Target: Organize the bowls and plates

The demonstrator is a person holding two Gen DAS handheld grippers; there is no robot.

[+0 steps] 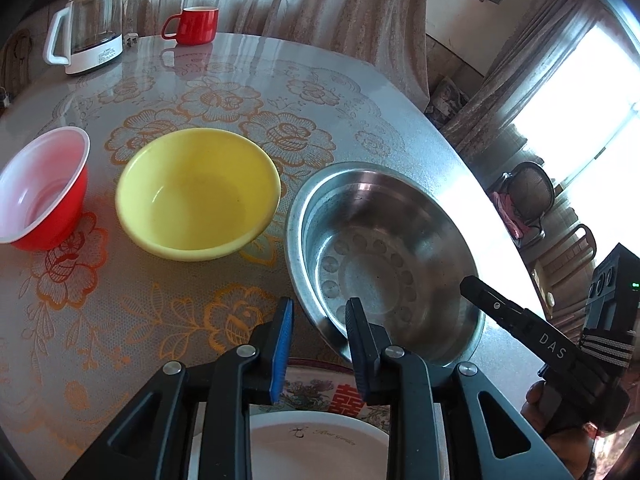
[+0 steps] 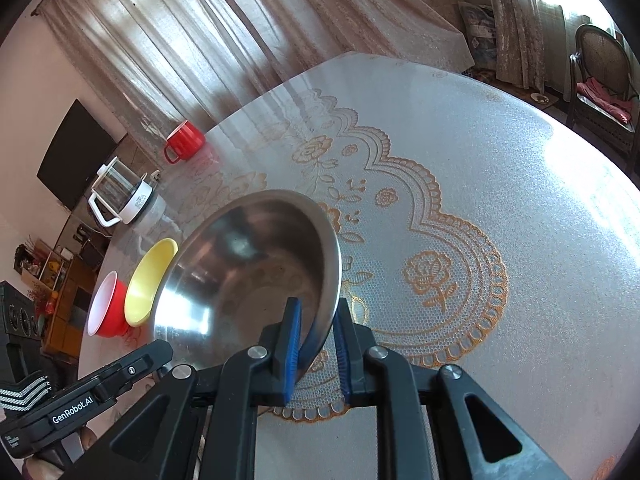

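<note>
A steel bowl (image 1: 380, 240) stands on the table's right side, with a yellow bowl (image 1: 196, 192) and a red bowl with a white inside (image 1: 40, 192) to its left. My left gripper (image 1: 319, 320) straddles the steel bowl's near-left rim, and tablecloth shows between the blue pad and the rim. My right gripper (image 2: 317, 332) straddles the opposite rim of the steel bowl (image 2: 248, 264), its pads slightly apart from the metal. A white plate (image 1: 320, 440) lies on a patterned plate (image 1: 320, 390) under my left gripper.
A glass kettle (image 1: 92, 28) and a red mug (image 1: 196, 26) stand at the table's far edge. The lace-patterned cloth (image 2: 440, 240) stretches to the right of the steel bowl. A chair (image 2: 604, 80) stands beyond the table. A hand (image 1: 536, 396) holds the right gripper.
</note>
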